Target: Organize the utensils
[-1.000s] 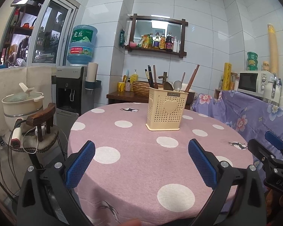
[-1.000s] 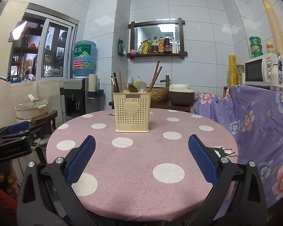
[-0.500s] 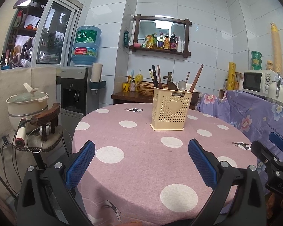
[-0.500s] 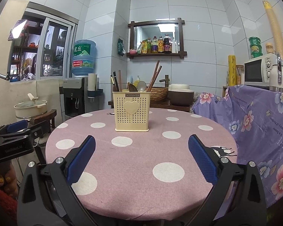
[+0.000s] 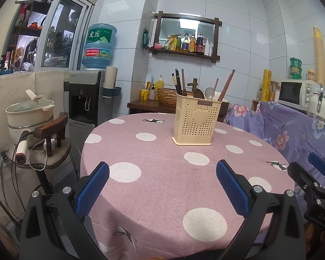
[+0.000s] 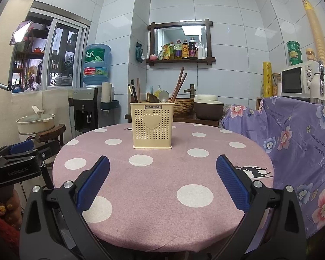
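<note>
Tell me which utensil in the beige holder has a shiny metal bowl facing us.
The silver spoon, standing mid-right in the beige holder. Its round bowl is pale metal; the spoon beside it is dark brown, the rest are chopsticks.

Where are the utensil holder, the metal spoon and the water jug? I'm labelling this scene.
utensil holder (image 6: 152, 127): right wrist view, on the heart on its front wall.
metal spoon (image 6: 163, 96): right wrist view, on its bowl above the holder's rim.
water jug (image 5: 99, 44): left wrist view, on its label.

A round desk (image 6: 162, 184) wears a pink cloth with white dots. One cream utensil holder (image 6: 151, 125) stands upright on it, toward the far side.
</note>
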Available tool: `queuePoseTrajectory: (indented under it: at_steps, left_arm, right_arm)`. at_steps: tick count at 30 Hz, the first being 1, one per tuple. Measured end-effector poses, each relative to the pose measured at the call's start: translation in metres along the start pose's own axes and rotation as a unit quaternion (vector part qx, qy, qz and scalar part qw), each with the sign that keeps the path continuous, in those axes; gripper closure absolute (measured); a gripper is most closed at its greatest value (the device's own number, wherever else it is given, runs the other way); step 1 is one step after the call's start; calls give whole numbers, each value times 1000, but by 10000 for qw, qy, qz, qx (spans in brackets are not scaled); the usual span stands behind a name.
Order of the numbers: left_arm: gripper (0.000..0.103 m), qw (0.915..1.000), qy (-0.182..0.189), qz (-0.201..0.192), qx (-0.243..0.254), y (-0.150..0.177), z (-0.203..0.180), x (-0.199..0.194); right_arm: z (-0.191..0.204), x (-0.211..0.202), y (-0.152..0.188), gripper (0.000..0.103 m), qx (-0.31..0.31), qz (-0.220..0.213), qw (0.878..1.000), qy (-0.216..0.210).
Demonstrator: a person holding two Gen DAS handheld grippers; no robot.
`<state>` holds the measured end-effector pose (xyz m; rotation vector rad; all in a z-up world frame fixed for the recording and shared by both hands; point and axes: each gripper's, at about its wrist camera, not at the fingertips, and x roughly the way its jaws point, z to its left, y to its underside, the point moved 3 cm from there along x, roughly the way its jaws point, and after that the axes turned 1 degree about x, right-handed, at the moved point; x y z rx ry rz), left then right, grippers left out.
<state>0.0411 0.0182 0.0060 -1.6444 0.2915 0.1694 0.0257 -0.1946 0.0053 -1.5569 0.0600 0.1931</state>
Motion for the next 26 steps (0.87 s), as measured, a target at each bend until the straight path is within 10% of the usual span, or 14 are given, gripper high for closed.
queuePoseTrajectory:
  at_steps: [26]
  left_arm:
    - [5, 9998, -1, 214, -2, 5, 2, 6]
  right_arm:
    - [2, 2, 5, 6, 20, 68, 10000, -20]
